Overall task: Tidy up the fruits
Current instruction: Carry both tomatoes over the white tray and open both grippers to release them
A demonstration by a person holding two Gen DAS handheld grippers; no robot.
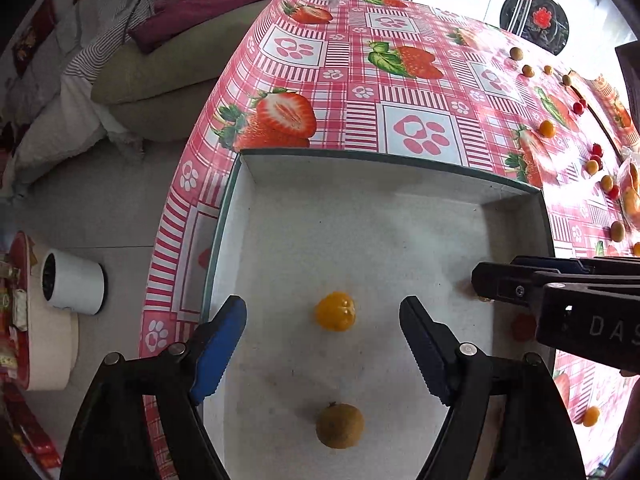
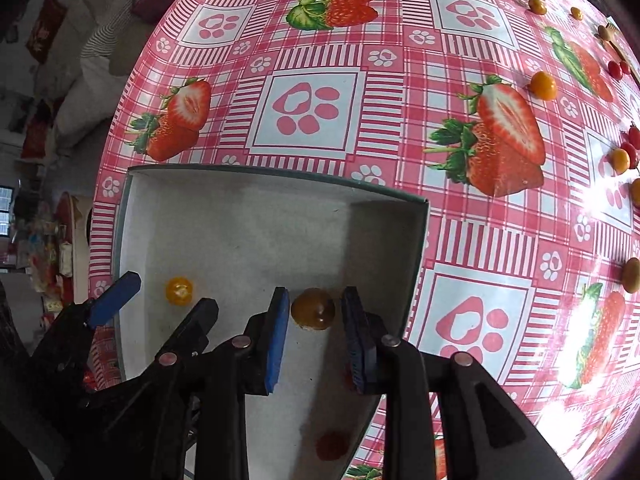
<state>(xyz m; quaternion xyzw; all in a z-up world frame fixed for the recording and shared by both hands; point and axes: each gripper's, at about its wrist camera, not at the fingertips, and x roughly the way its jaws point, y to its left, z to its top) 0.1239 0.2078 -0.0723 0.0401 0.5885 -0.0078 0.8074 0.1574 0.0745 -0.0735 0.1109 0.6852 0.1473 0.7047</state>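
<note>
A shallow white tray [image 1: 360, 184] sits on the strawberry tablecloth. In the left wrist view my left gripper [image 1: 322, 320] is open above the tray, its jaws on either side of a yellow-orange fruit [image 1: 335, 311]; a brown fruit [image 1: 339, 426] lies nearer the camera. In the right wrist view my right gripper [image 2: 316, 312] is open over the tray [image 2: 276, 188], with a dark orange-brown fruit [image 2: 313, 309] between its fingertips, apart from both pads. A red fruit [image 2: 332, 445] lies below it. The left gripper [image 2: 160, 300] and the yellow fruit [image 2: 179, 290] show at left.
Several small orange, red and brown fruits [image 1: 546, 128] are scattered on the tablecloth at the right [image 2: 543, 85]. A sofa with cushions [image 1: 132, 80] stands beyond the table edge. A white cylinder [image 1: 74, 286] sits on the floor at left.
</note>
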